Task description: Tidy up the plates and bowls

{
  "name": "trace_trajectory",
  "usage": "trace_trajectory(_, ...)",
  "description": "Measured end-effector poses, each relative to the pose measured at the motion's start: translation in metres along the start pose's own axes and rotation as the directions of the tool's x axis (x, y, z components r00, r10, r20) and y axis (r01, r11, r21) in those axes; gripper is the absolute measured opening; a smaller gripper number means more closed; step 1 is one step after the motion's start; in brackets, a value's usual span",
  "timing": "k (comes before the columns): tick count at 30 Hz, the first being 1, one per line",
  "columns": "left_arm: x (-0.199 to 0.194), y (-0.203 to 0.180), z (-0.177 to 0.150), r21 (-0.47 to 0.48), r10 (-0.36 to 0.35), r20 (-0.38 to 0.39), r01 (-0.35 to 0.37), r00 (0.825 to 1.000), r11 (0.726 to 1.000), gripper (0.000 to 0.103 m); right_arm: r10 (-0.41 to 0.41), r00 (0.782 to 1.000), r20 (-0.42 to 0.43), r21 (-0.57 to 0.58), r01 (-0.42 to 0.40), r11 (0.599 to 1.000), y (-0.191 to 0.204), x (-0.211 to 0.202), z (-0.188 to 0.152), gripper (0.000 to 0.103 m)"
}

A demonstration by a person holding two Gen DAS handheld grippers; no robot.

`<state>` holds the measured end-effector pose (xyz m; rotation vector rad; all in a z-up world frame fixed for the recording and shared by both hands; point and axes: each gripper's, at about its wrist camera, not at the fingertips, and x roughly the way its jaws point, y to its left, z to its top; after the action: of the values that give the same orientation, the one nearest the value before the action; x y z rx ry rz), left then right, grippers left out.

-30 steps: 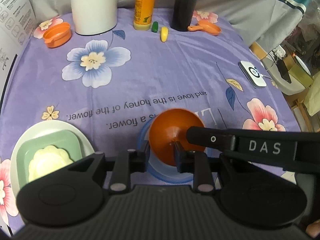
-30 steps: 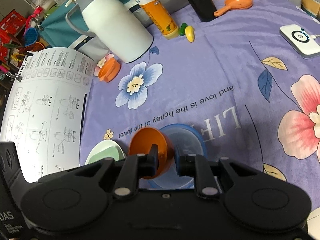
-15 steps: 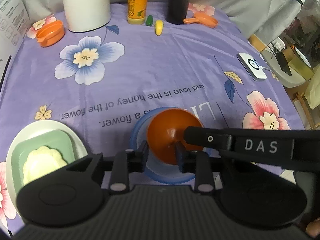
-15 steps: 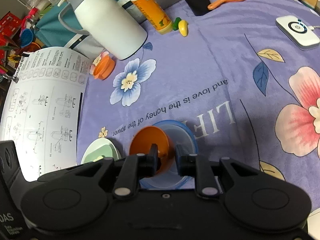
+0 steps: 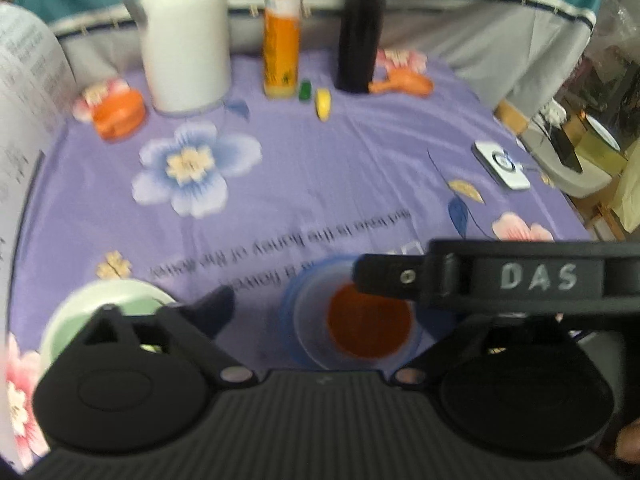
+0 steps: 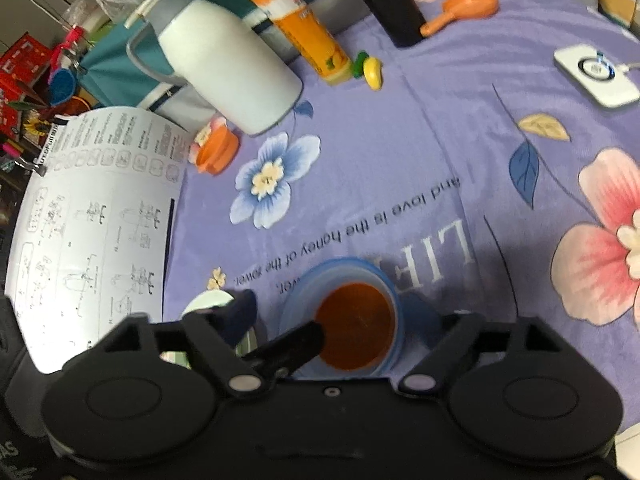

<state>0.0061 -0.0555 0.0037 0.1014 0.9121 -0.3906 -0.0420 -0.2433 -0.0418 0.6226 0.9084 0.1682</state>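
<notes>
Both grippers' fingers (image 6: 240,312) spread wide, orange bowl (image 6: 356,326) inside blue bowl (image 6: 394,292).

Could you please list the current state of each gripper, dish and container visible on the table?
left gripper: open, jaws just opened, nothing gripped
right gripper: open, jaws just opened, nothing gripped
orange bowl: upright, nested in blue bowl
blue bowl: upright on cloth
green dish: stacked on white plate
white jug: upright, lidded
orange bottle: upright, capped
</notes>
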Motion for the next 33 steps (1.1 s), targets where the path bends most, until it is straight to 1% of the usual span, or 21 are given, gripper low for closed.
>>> trace_trajectory(1, -0.003, 0.002, -0.001, 0.0, 0.01, 0.017, -0.01, 1.0, 1.0, 0.103, -0.005, 1.0, 0.01, -0.002, 0.005, 1.0, 0.001, -0.002, 0.001, 0.097)
trace_trajectory(2, -0.004, 0.004, 0.0, -0.003, 0.014, 0.021, -0.014, 1.0, 1.0, 0.103, -0.013, 1.0, 0.02, -0.004, 0.013, 1.0, 0.001, -0.004, 0.002, 0.1)
trace_trajectory(4, -0.003, 0.011, -0.002, -0.021, 0.014, 0.01, -0.014, 1.0, 1.0, 0.103, -0.025, 0.999, 0.03, 0.003, 0.025, 1.0, 0.0, -0.005, 0.002, 0.103)
trace_trajectory(8, 0.001, 0.027, -0.009, -0.069, 0.013, -0.017, -0.014, 1.0, 0.997, 0.103, -0.053, 0.998, 0.015, 0.032, 0.053, 0.998, -0.01, -0.004, -0.001, 0.103)
trace_trajectory(13, 0.003, 0.036, -0.019, -0.097, 0.01, -0.026, -0.012, 1.0, 0.995, 0.103, -0.083, 0.996, -0.017, 0.07, 0.084, 0.994, -0.023, -0.003, -0.012, 0.103)
trace_trajectory(19, 0.001, 0.037, -0.023, -0.099, -0.011, -0.015, 0.009, 1.0, 0.995, 0.103, -0.112, 0.994, -0.02, 0.065, 0.113, 0.992, -0.02, -0.004, -0.017, 0.103)
trace_trajectory(26, 0.003, 0.041, -0.027, -0.106, -0.027, -0.014, 0.026, 1.0, 0.994, 0.103, -0.126, 0.991, -0.032, 0.047, 0.128, 0.991, -0.014, 0.0, -0.018, 0.103)
trace_trajectory(33, 0.008, 0.044, -0.032, -0.113, -0.038, -0.032, 0.034, 0.999, 0.993, 0.103, -0.145, 0.989, -0.031, 0.046, 0.146, 0.988, -0.016, 0.002, -0.016, 0.103)
